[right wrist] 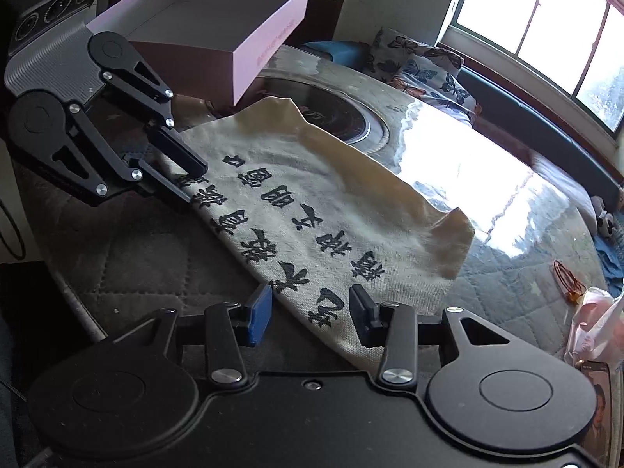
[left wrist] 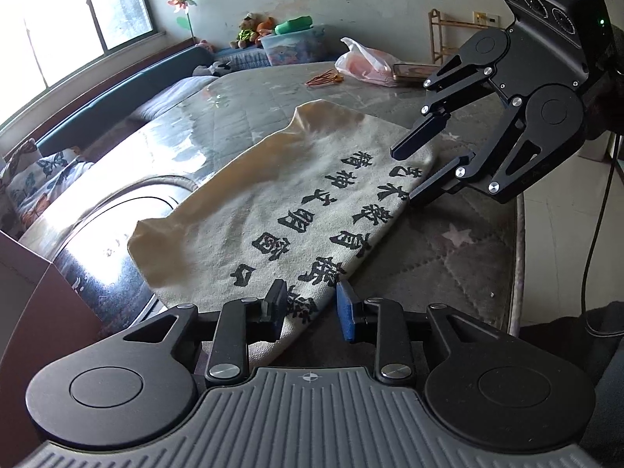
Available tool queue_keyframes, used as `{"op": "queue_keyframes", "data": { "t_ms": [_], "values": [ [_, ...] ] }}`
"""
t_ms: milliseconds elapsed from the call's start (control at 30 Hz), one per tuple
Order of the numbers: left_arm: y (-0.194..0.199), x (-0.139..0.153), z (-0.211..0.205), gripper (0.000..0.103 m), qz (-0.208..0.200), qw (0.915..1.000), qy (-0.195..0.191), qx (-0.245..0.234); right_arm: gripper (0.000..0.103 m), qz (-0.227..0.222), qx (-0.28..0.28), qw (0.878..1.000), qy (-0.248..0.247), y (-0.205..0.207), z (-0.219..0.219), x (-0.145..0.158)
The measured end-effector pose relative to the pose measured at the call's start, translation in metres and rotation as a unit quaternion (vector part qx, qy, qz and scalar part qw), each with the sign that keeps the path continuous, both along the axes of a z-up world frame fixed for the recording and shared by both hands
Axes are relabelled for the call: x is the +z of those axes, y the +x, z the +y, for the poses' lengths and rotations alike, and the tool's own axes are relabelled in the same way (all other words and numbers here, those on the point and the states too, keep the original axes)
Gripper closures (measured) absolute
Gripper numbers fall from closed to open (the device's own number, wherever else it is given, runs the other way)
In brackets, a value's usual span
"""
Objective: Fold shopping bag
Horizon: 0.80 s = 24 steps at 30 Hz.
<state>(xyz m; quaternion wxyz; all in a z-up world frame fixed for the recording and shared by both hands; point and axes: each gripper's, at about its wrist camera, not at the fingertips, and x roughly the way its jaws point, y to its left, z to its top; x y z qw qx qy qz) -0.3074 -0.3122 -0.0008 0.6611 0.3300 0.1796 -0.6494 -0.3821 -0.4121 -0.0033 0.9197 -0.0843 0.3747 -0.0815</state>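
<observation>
A beige canvas shopping bag [left wrist: 273, 195] [right wrist: 312, 202] printed with black characters lies flat on a grey quilted mat, its far edge rumpled and raised. My left gripper [left wrist: 312, 308] [right wrist: 194, 182] stands open at one near corner of the bag, with the cloth edge between its fingers. At the other near corner my right gripper [right wrist: 312, 312] [left wrist: 403, 176] is open too, its jaws straddling the bag's edge. Neither pair of fingers is closed on the cloth.
An open pink box [right wrist: 218, 19] stands behind the bag on the left gripper's side. A pink plastic bag [left wrist: 362, 62], an orange cord [left wrist: 323, 78] and a phone [left wrist: 409, 70] lie on the right gripper's side. The glossy table top has a round inset [right wrist: 351, 117]. A window bench runs beyond.
</observation>
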Motion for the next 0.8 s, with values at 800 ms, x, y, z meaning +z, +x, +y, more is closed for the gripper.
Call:
{"op": "queue_keyframes", "data": {
  "t_ms": [800],
  "values": [
    [0.054,0.01,0.025,0.071,0.129,0.9788,-0.02,0.158,0.056,-0.025,-0.065,0.998,0.008,-0.02,-0.006,0.003]
  ]
}}
